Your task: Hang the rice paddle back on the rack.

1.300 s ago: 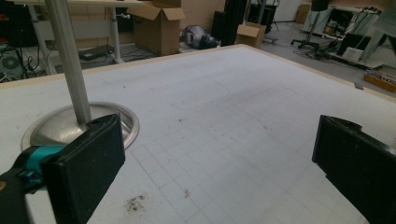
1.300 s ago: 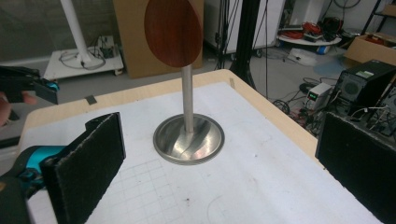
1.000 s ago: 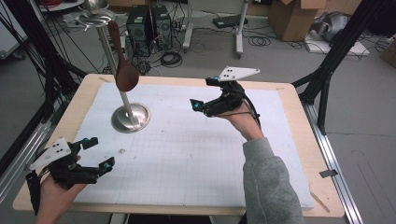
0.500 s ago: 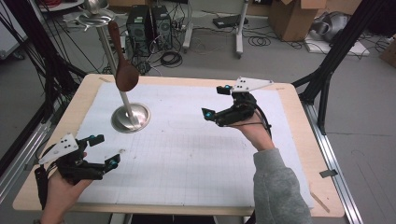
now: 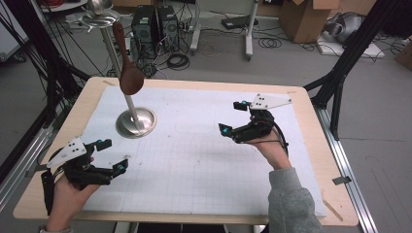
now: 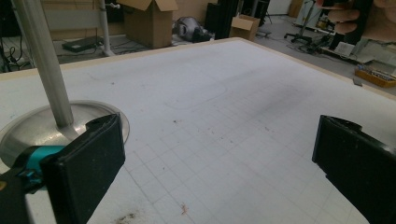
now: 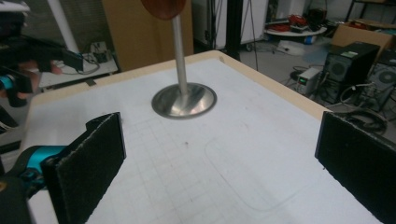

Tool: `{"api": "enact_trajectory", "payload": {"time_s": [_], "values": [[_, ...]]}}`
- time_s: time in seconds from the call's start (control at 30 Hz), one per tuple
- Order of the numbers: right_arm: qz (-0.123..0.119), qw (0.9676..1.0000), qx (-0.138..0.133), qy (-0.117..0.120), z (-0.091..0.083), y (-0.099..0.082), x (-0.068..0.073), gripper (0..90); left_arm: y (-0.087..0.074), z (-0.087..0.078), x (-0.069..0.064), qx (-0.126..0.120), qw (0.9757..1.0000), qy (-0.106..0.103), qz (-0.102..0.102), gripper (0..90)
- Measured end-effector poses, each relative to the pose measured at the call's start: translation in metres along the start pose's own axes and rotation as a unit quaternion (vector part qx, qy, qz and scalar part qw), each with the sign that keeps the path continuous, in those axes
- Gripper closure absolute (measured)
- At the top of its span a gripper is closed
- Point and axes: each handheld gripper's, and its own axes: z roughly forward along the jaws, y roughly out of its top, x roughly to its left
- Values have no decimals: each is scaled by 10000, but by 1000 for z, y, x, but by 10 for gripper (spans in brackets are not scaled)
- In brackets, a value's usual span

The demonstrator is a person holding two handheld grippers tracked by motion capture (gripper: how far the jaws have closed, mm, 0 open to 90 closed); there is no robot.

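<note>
Now: both pairs of fingers spread, empty | spoon point(image 5: 130, 73) hangs upright on stand point(image 5: 137, 122), far-left | right gripper point(image 5: 231, 118) faces it, left gripper point(image 5: 112, 156) probably nearer.

R tongs point(image 5: 232, 118) drifted right toward far edge; L tongs point(image 5: 111, 155) moved inward & slightly up the table.

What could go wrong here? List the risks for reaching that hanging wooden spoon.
The wooden spoon hangs high on the metal stand, so a tug could probably tip the stand on its small round base. Both the left gripper and right gripper are open and far off; a sweeping approach might knock the pole.
</note>
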Motion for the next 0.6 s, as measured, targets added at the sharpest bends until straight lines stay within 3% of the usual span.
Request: {"api": "enact_trajectory", "payload": {"time_s": [0.4, 0.6], "values": [[82, 9999, -125, 30, -15, -21, 4, 4, -1, 0, 1, 5, 10000, 13, 8, 29], [117, 9998, -159, -64, -24, -36, 3, 4, -1, -3, 2, -31, 10000, 41, -8, 29]]}}
